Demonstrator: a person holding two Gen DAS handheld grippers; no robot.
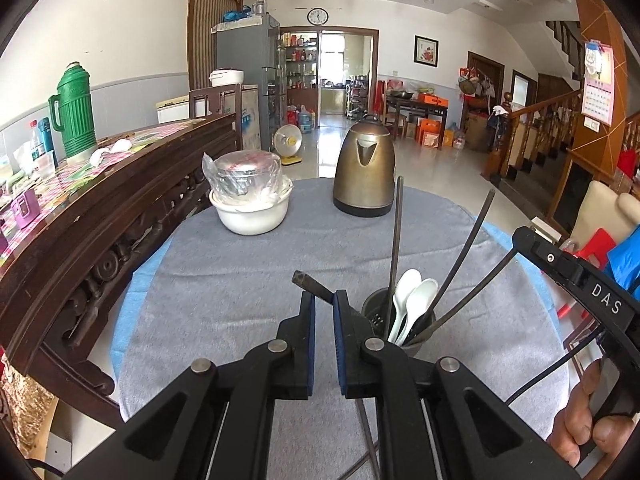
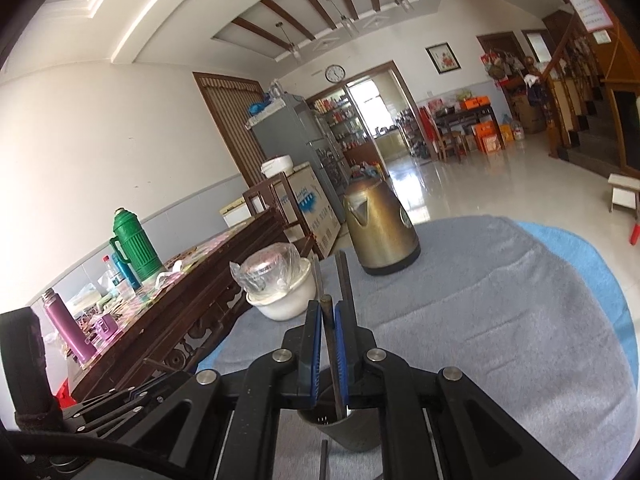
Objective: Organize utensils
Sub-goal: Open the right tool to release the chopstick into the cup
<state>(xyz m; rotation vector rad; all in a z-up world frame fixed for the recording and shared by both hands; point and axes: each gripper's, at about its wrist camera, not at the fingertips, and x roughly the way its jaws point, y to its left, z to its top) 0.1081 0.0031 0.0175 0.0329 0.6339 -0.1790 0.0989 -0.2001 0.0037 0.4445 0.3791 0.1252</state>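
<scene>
both grippers sit closest to the lenses. left gripper (image 1: 324,304) has its jaws nearly together, pinching a dark chopstick (image 1: 310,285) whose blunt end pokes out past the pads; the stick's lower run passes under the mechanism and is mostly hidden. right gripper (image 2: 326,314) is likewise clamped, on a second dark chopstick (image 2: 329,334) that slants down into the dark holder cup (image 2: 344,432) directly below it.

these sticks look thin, stiff, light and smooth, so they probably pivot or slip in a pinch; a hold nearer mid-length should steady them.

just beyond, the cup on the grey-clothed bench (image 1: 224,280) holds white spoons (image 1: 412,300) and more chopsticks. its base is cut off behind the fingers. farther back stand a white bowl (image 1: 252,216) and a kettle (image 1: 364,172).
</scene>
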